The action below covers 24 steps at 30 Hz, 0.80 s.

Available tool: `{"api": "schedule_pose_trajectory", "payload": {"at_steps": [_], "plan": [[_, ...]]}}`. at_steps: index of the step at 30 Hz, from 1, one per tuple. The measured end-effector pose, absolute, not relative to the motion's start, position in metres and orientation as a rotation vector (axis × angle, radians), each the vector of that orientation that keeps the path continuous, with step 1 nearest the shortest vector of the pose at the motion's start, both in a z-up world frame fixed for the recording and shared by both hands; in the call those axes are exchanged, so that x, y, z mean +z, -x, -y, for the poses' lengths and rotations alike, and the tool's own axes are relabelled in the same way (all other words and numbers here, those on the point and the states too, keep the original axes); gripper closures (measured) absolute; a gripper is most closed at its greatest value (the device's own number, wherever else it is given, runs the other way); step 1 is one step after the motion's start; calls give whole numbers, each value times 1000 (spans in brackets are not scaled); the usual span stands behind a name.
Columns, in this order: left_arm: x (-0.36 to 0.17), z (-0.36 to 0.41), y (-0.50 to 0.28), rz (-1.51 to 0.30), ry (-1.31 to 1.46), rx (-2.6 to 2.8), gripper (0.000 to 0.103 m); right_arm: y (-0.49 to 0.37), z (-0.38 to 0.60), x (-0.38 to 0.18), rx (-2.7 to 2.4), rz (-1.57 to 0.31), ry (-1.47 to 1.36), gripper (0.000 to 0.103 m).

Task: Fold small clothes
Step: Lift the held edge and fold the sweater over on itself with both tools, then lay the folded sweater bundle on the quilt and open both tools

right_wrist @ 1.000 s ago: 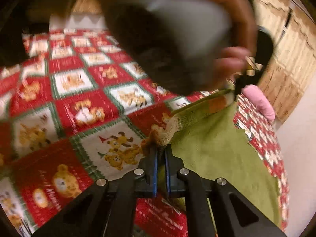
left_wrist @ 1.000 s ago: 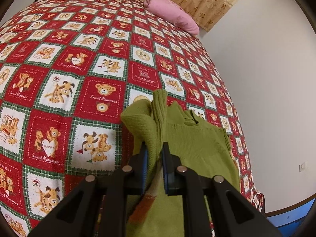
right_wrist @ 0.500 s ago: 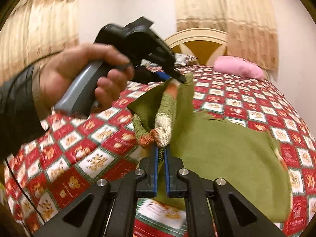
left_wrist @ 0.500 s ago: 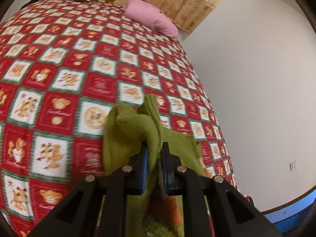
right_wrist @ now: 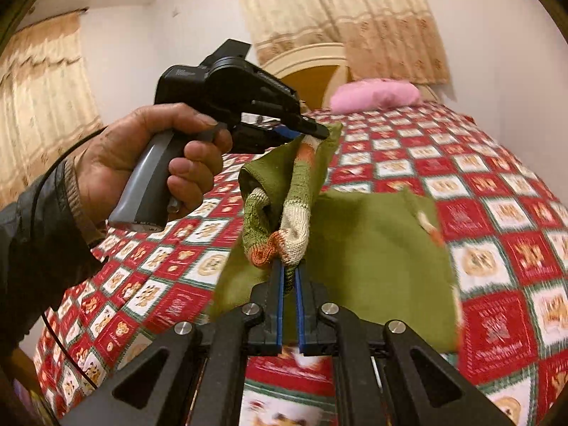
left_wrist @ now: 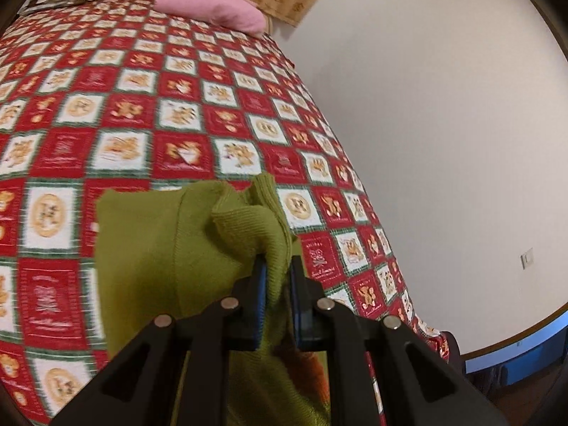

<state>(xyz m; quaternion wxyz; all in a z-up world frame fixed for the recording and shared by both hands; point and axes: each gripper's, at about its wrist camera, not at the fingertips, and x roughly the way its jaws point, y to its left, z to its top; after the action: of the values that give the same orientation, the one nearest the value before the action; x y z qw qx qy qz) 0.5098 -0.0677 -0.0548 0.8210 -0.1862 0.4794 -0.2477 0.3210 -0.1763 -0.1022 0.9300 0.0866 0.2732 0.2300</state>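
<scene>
A small olive-green knit sweater [right_wrist: 376, 248] with orange and cream striped trim lies partly on the bed and is partly lifted. My left gripper [left_wrist: 277, 269] is shut on a bunched green edge of the sweater [left_wrist: 170, 245]. In the right wrist view the left gripper [right_wrist: 312, 131] holds that edge up above the bed, gripped by a hand. My right gripper [right_wrist: 289, 277] is shut on the striped cuff end [right_wrist: 284, 245] of the sweater, lifted off the bed.
The bed has a red, white and green teddy-bear quilt [left_wrist: 142, 113]. A pink pillow [right_wrist: 376, 94] lies at the headboard, also in the left wrist view [left_wrist: 213, 14]. A white wall [left_wrist: 443, 106] runs beside the bed edge. Curtains [right_wrist: 340, 14] hang behind.
Both grippers have lifted their held parts of the sweater higher and swung over the bed. The left gripper now hangs its edge above the rest of the garment.
</scene>
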Motion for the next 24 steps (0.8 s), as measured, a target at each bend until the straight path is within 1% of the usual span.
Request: {"api": "schedule_pose_trajectory", "payload": {"at_steps": [12, 20, 24], "plan": [[-104, 142, -518, -1104, 340, -544, 91, -325, 245, -137, 396, -633, -332, 99], [-118, 164, -519, -1095, 293, -549, 90, -328, 269, -157, 365, -670, -420, 99], [-113, 168, -512, -1075, 300, -583, 89, -327, 277, -163, 360, -680, -465, 99]]}}
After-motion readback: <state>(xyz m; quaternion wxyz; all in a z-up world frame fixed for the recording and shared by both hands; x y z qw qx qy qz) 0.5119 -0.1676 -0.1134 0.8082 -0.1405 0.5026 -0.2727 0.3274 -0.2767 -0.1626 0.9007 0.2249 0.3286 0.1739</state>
